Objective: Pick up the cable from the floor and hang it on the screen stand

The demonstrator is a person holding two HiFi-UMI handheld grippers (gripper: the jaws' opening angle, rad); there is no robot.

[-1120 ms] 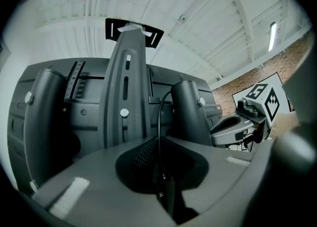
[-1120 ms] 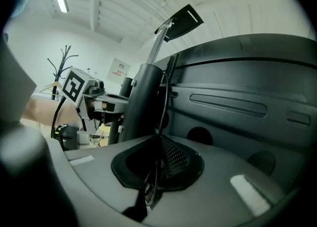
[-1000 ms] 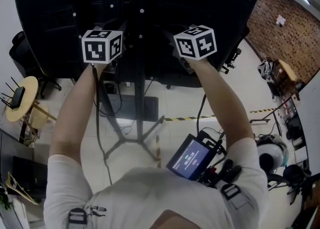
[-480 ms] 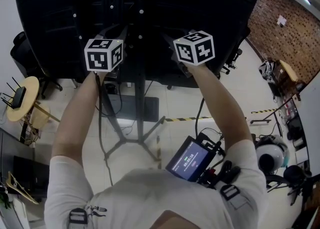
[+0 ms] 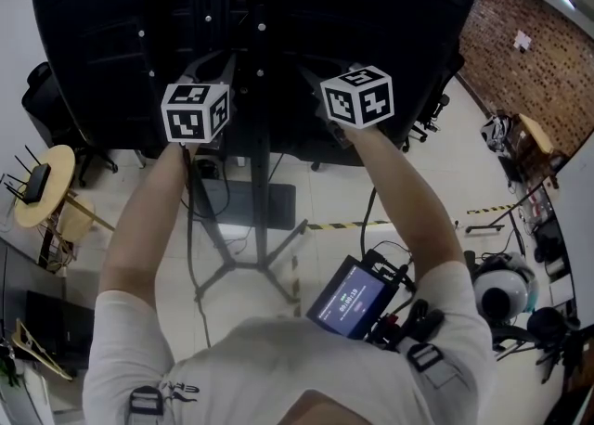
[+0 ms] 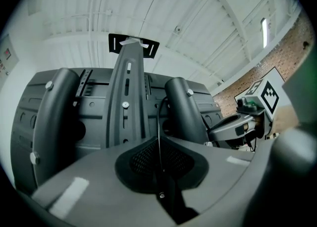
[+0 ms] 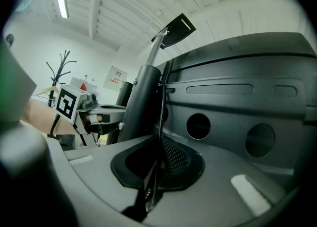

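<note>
The left gripper (image 6: 159, 186) is raised to the back of the screen (image 6: 96, 127), directly in front of the screen stand (image 6: 128, 92). Its jaws are pressed together on the thin black cable (image 6: 159, 122). The cable rises straight from the pads toward the stand's column. Below this gripper, the cable hangs down toward the floor (image 5: 325, 200).

The right gripper (image 7: 150, 186) is level with the left gripper and near it, facing the same rear panel. Its jaws are opening. The cable lies in the narrow gap between them and runs upward along a curved stand arm (image 7: 141, 102).
</note>
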